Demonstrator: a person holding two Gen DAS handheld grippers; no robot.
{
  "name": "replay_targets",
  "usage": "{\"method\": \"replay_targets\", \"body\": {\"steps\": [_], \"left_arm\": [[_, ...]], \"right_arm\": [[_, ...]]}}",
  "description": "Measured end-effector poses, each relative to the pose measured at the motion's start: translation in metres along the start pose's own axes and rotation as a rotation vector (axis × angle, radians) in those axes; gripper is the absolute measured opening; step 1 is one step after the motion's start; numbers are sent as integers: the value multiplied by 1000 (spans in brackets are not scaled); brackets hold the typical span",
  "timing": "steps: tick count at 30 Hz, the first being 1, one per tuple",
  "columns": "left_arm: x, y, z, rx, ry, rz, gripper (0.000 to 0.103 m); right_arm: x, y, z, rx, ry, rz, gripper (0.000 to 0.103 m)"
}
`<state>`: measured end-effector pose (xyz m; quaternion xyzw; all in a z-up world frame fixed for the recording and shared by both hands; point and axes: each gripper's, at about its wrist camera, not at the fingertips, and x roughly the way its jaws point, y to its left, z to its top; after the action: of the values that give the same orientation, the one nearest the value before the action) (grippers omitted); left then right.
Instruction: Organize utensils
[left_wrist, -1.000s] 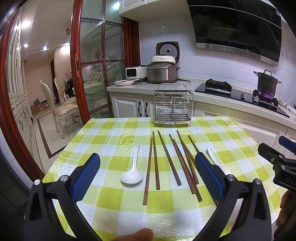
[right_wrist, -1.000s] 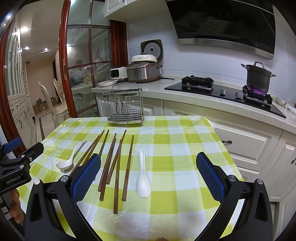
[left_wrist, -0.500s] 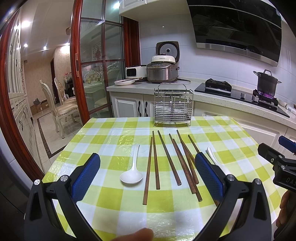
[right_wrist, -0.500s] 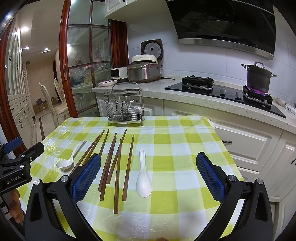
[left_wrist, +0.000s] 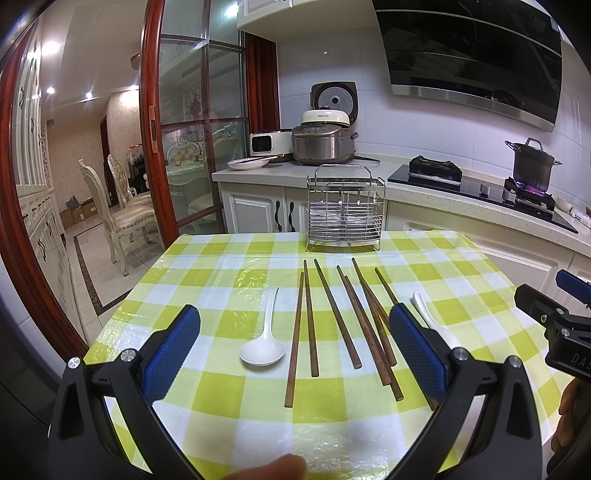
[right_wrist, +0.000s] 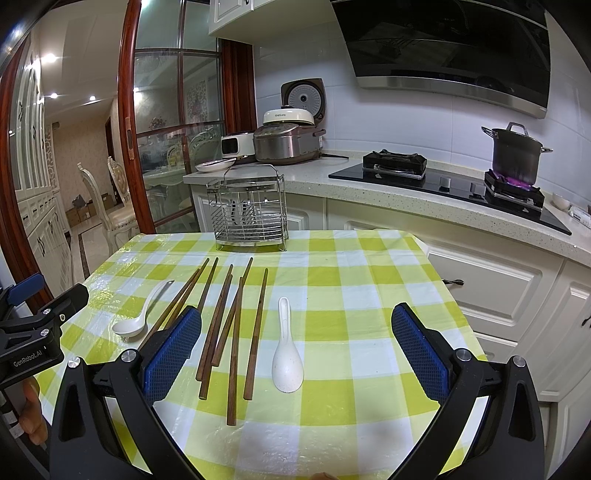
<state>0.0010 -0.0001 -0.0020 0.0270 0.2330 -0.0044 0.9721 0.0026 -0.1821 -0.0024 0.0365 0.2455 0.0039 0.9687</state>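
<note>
Holding both tools above the near edge of the bench, you have not yet picked anything; the left gripper has its jaws spread wide with nothing between them, and the right gripper also has jaws spread and empty. The chopsticks lie loose in the centre of the left wrist frame, some crossing each other; one white spoon is left of them and the second spoon lies at lower centre of the right wrist frame; the wire rack stands at the far edge, upper centre, and I cannot tell if it holds something. I judge this is the start; your next move calls for lowering onto one thin piece and closing low, since they lie flat. Readable writing: "GenRobot.AI" on the left tool at the left edge of the right wrist frame; "DAS" on the right tool at the right edge of the left wrist frame; the cooker label is too small.
</note>
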Motion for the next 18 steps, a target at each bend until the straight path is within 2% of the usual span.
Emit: {"method": "replay_targets", "body": {"steps": [11,14,18], "left_arm": [[2,1,-2,-4,6,-1,99],[6,7,-7,-22,23,-5,99],[28,26,-22,-40,89,-50,99]], "right_arm": [[2,0,-1,0,8,1,97],[7,1,-3,-2,28,0,97],[22,0,-8,10,81,15,97]]}}
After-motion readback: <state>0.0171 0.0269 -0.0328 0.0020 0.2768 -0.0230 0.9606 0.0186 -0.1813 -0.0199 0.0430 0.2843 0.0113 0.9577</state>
